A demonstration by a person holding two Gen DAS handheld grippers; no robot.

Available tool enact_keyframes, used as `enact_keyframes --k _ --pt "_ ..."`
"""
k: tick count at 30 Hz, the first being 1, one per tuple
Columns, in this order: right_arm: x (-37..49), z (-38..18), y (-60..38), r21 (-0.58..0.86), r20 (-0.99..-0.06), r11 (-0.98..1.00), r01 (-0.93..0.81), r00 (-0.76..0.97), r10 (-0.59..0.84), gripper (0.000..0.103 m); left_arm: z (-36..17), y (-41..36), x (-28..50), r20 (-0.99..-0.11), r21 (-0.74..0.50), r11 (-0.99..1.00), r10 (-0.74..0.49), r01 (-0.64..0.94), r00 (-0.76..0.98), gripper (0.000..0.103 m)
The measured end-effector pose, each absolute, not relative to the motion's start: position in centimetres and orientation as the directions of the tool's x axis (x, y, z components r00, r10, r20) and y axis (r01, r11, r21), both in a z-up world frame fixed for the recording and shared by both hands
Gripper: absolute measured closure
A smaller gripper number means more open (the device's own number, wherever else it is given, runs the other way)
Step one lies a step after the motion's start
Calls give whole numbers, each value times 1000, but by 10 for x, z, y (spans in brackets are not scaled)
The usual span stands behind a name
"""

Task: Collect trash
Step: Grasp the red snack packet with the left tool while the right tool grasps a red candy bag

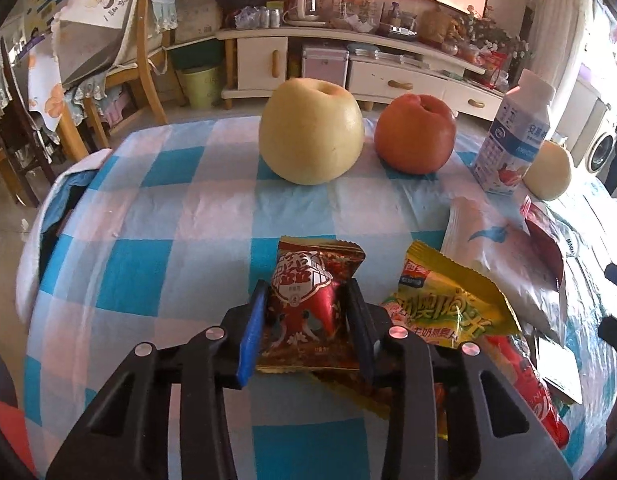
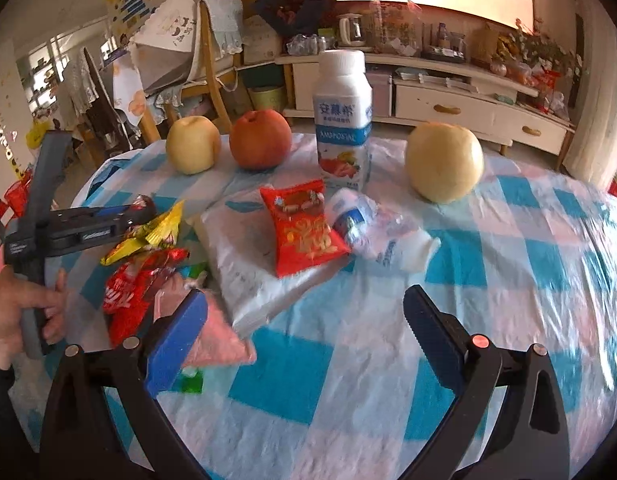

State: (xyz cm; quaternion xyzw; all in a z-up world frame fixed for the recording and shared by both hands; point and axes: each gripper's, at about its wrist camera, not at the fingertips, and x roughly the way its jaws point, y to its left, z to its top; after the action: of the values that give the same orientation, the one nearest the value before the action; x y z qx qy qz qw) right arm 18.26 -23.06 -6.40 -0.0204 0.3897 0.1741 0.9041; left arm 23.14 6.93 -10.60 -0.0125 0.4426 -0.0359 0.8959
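On the near part of the checked surface [image 1: 180, 216], the left tool [image 1: 306, 300] pinches a red-and-gold snack wrapper [image 1: 312, 300], just left of a yellow wrapper [image 1: 448, 304]. Over bare cloth, the right tool [image 2: 304, 312] stands wide, holding nothing.

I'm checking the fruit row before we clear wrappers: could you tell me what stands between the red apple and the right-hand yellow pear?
The white yogurt drink bottle stands upright between the red apple and that yellow pear, in the right wrist view.
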Motion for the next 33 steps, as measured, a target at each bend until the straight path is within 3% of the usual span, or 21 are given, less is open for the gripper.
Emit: enact_keyframes --k 10,12,13,14,22,26,33 --pt "229 -73 -208 48 -718 923 -381 630 297 5 -90 80 227 -767 -62 998 -64 26 639 64" --pt "238 -75 -202 80 -728 907 -414 597 337 33 -85 78 224 -760 -60 997 -70 37 646 64" --pt "242 -77 -200 75 -739 908 -411 588 328 53 -84 78 223 -757 -58 997 -70 40 649 64" --pt "246 -79 -199 77 -745 910 -407 583 324 60 -82 77 223 -754 -54 998 -69 43 653 64" --pt "249 -87 -203 80 -753 913 -399 577 318 58 -73 84 223 -739 -75 997 -76 31 670 64" --pt "247 -86 -205 105 -749 912 -396 572 334 63 -71 84 220 -729 -77 997 -77 30 680 64" --pt "225 -59 -212 134 -690 910 -392 622 370 65 -62 86 211 -712 -92 995 -90 35 696 64"
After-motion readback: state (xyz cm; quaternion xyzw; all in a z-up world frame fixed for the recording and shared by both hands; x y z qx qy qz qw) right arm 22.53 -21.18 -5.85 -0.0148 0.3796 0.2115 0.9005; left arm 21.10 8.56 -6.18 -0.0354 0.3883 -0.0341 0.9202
